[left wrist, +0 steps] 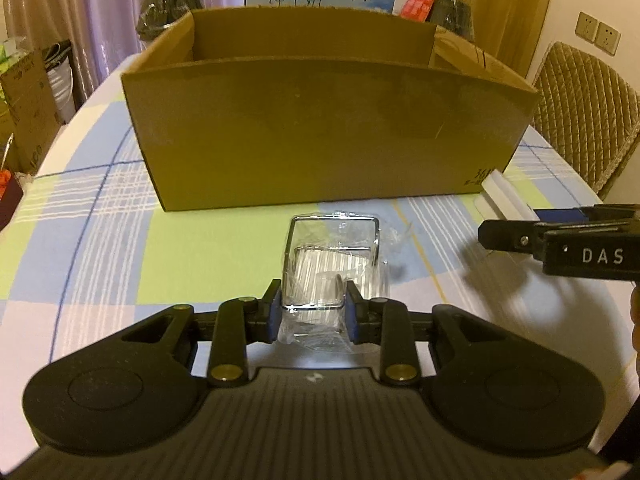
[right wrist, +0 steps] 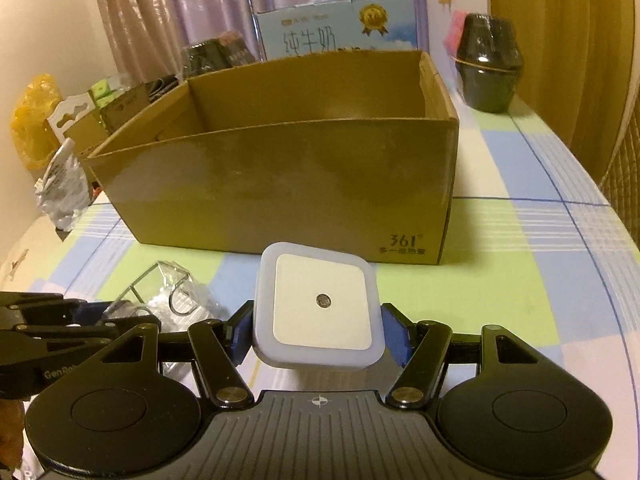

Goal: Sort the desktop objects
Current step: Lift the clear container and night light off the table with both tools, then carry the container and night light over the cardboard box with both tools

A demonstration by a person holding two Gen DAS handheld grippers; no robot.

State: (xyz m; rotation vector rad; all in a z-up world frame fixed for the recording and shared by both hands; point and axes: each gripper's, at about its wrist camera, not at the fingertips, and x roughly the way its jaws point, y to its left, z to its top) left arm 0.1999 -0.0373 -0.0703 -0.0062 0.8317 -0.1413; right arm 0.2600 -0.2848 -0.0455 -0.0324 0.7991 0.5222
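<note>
A: Left gripper [left wrist: 312, 312]?
B: Jaws are pinching the wire rack in clear wrap [left wrist: 334, 264], just in front of the cardboard box [left wrist: 328, 132], probably for carrying it in.
A: Right gripper [right wrist: 318, 338]?
B: Jaws are squeezing the square white night light [right wrist: 320, 306] by its sides, also in front of the box, near its right corner. Both are looking ready for lifting over the near wall.
</note>
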